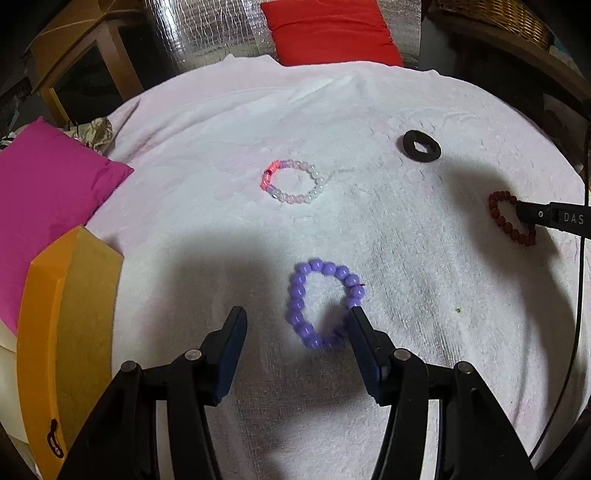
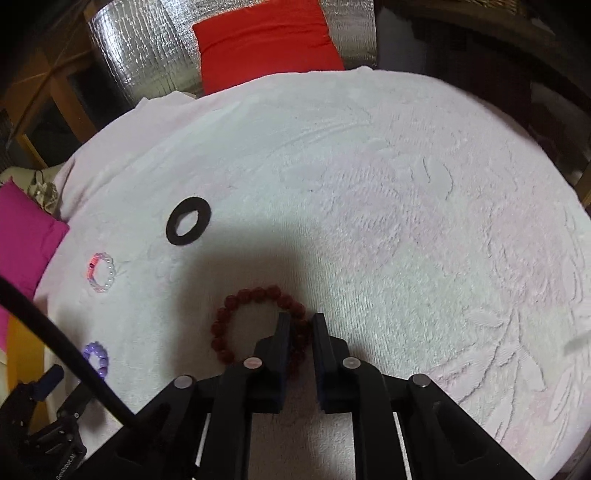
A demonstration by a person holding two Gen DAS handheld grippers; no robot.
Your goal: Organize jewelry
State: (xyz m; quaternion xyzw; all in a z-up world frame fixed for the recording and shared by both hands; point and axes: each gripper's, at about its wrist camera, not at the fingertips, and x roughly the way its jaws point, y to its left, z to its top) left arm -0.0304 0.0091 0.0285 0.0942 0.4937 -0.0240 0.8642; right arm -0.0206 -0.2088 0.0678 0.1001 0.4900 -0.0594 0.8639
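- Purple bead bracelet (image 1: 321, 304) is showing glossy lilac beads.
- Dark red bead bracelet (image 2: 258, 325) is showing matte maroon.
- Pastel bead bracelet (image 1: 293, 181) is running pale pink and pearl white, glowing red at nine o'clock.
- Black ring (image 2: 188, 220) is showing flat black.
- White towel (image 2: 406, 206) is carrying an embossed leaf pattern.
- Cushions are showing magenta (image 1: 48, 184) and red (image 1: 328, 31).

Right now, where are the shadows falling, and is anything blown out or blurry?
Left wrist view: gripper shadow darkens the towel around the purple bracelet; the pastel bracelet's pink beads glow overexposed. Right wrist view: a dark shadow lies over the red bracelet; the towel's right edge looks smeared; fisheye bends both.
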